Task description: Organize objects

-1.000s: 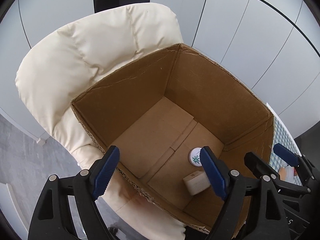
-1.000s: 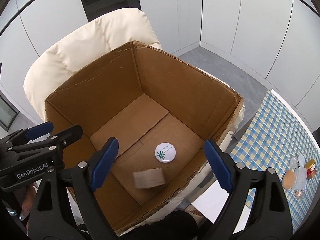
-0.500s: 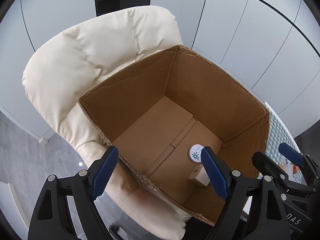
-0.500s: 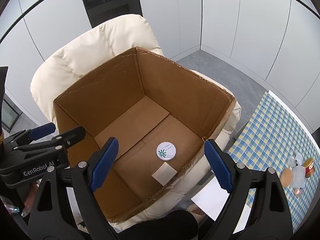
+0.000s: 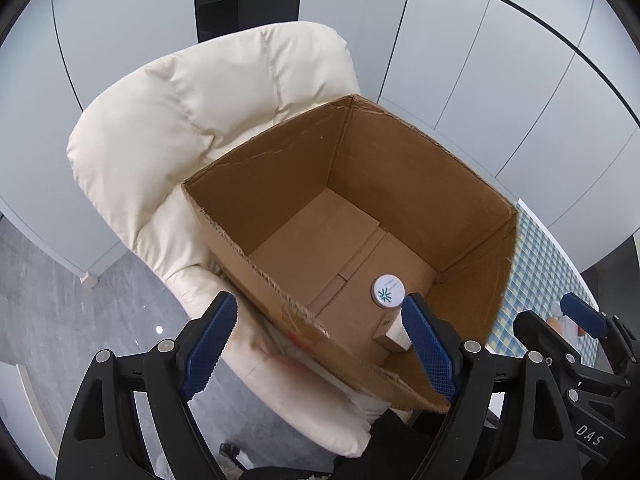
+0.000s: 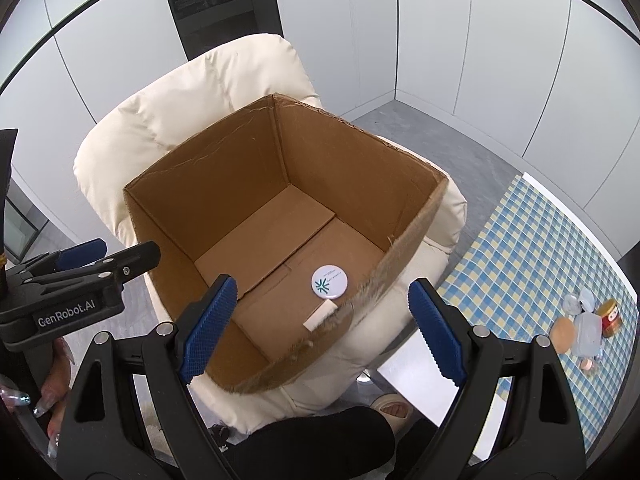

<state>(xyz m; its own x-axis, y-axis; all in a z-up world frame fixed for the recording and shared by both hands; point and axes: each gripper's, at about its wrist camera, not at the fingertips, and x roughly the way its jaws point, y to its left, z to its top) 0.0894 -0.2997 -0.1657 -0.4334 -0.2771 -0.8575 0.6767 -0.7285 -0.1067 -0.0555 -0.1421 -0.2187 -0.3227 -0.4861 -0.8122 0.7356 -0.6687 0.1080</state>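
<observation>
Here, one open cardboard box (image 6: 224, 184) is sitting on one cream padded chair (image 6: 192, 92). Two things are lying on the box floor: one round white badge (image 6: 328, 282) with a green star mark, and just beside it one small tan packet (image 6: 319, 315). In the left wrist view the right blue pad is hiding part of the packet, and in the right wrist view the box rim is cutting off its near edge. The left gripper (image 5: 320, 344) and the right gripper (image 6: 318, 326) are both hanging above the near side of the box, jaws spread wide and holding nothing. On the blue checked table (image 6: 520, 248) a small pile is sitting: one red jar (image 6: 610, 312), one round tan thing and some clear bits, too small to name. Since a moment ago both grippers are pulling back and up, so the box is looking smaller, and the packet is now lying still.
</observation>
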